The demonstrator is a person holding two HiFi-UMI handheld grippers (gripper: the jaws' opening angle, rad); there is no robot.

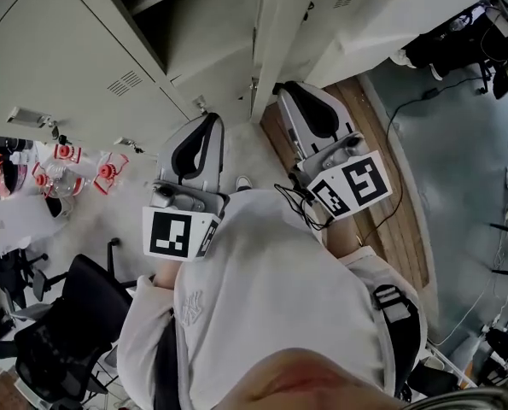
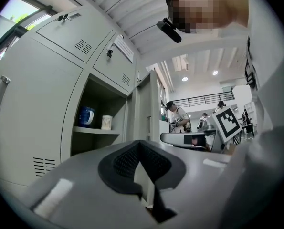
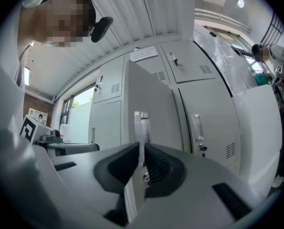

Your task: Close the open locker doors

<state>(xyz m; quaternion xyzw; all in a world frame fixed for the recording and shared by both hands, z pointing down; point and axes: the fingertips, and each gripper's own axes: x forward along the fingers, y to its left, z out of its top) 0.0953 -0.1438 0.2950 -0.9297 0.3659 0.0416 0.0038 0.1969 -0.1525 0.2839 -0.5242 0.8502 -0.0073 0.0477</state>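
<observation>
A grey locker door (image 1: 275, 32) stands open, edge-on, from a bank of grey lockers (image 1: 57, 49). Behind it is the open compartment (image 2: 101, 113), whose shelf holds a blue mug (image 2: 86, 117) and a white cup (image 2: 106, 122). My left gripper (image 1: 211, 118) is shut and empty, pointing at the lockers below that compartment, its closed tips (image 2: 141, 143) in line with the door (image 2: 149, 109). The right gripper (image 1: 286, 86) is also shut, just right of the door's lower edge. Over its tips (image 3: 142, 146) I see the door's edge with its latch plate (image 3: 141, 125).
A black office chair (image 1: 66, 314) stands at lower left beside a desk with red-and-white items (image 1: 66, 169). A wooden floor strip (image 1: 390, 220) and black cables (image 1: 407, 109) run on the right. People (image 2: 177, 116) work in the far background. Closed lockers (image 3: 204, 104) continue right of the door.
</observation>
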